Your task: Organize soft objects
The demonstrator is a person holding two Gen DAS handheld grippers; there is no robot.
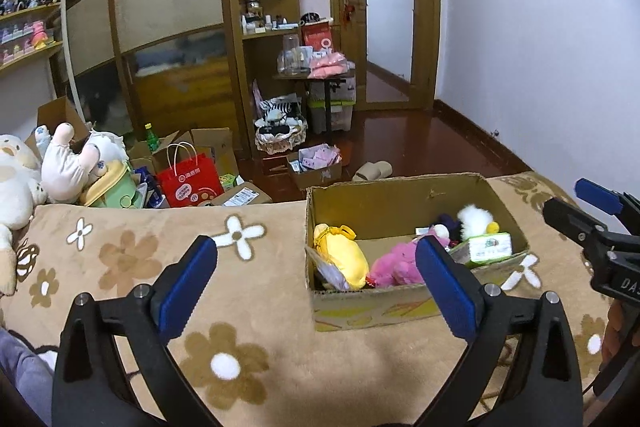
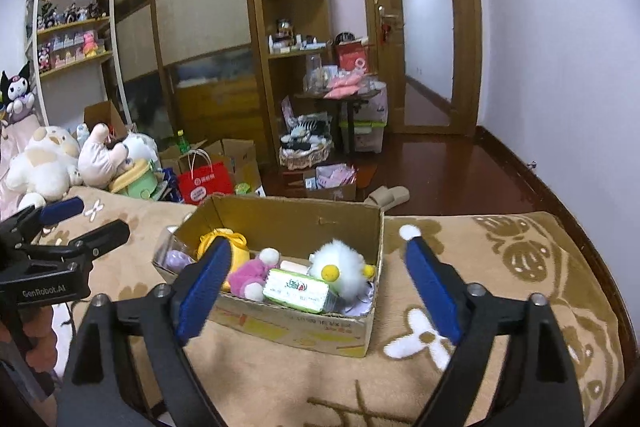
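Note:
An open cardboard box [image 1: 400,195] [image 2: 372,223] stands on the flowered beige blanket [image 1: 160,267]. Inside lie a yellow plush [image 1: 342,255] [image 2: 236,247], a pink plush [image 1: 396,263] [image 2: 250,273], a white fluffy toy with yellow feet [image 1: 476,217] [image 2: 340,267] and a green-white tissue pack [image 1: 490,247] [image 2: 298,289]. My left gripper [image 1: 316,275] is open and empty, in front of the box's left part. My right gripper [image 2: 318,281] is open and empty, its fingers either side of the box's near edge. Each gripper shows in the other's view, the right one [image 1: 592,211] and the left one [image 2: 76,223].
Large plush toys [image 1: 68,163] [image 2: 44,155] lie at the blanket's far left. Beyond the bed edge are a red paper bag [image 1: 188,179], cardboard boxes, a basket [image 2: 304,147], slippers [image 2: 388,195], a wardrobe, shelves and a door.

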